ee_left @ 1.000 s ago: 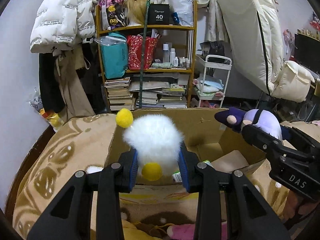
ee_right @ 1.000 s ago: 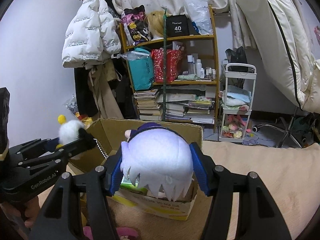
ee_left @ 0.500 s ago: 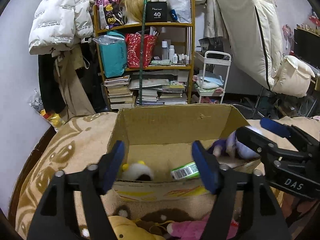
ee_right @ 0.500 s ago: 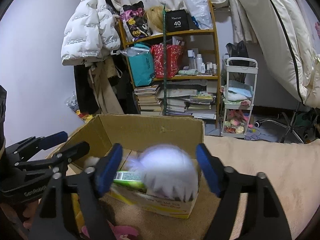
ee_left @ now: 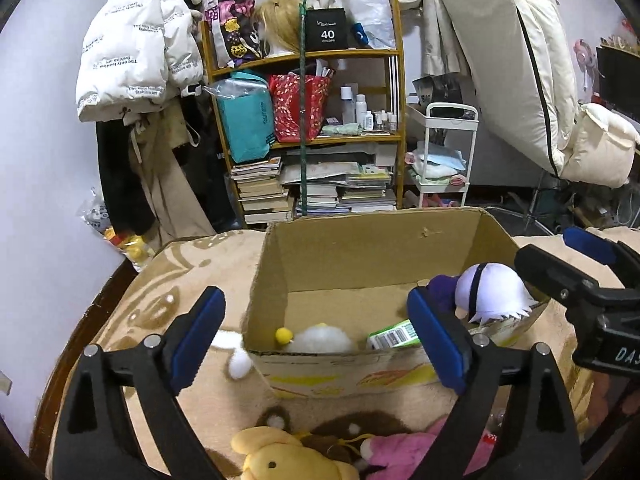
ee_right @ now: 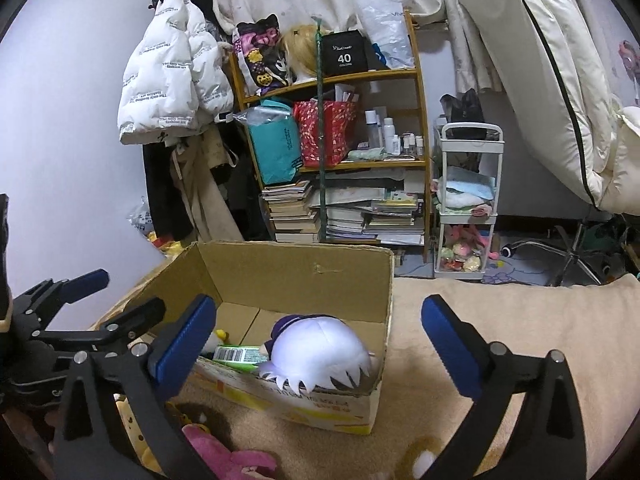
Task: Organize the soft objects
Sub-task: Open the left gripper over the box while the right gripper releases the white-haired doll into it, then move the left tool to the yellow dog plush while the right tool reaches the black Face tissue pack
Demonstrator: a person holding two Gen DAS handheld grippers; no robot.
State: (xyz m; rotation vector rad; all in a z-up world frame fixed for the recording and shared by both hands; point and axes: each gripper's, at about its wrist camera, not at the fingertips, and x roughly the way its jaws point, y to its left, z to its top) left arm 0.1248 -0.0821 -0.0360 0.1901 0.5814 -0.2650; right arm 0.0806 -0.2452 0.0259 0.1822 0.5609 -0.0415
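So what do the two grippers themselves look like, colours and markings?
Both the left gripper and the right gripper are black plastic frames with silver screw heads and blue padded jaws. White lettering reading DAS shows on the right gripper's side; partial white lettering shows on the left's.

Brown cardboard box [ee_left: 360, 248]. Fluffy white plush with yellow pom-pom [ee_left: 320, 338]. White-haired purple doll [ee_right: 316, 352]. Pink plush [ee_left: 404, 450]. Yellow plush [ee_left: 280, 456]. Beige swirl-patterned blanket [ee_left: 176, 280].

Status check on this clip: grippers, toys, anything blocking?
Both hand-held grippers, left and right, just opened, empty. White plush and purple-haired doll lie in box. Nothing blocking.
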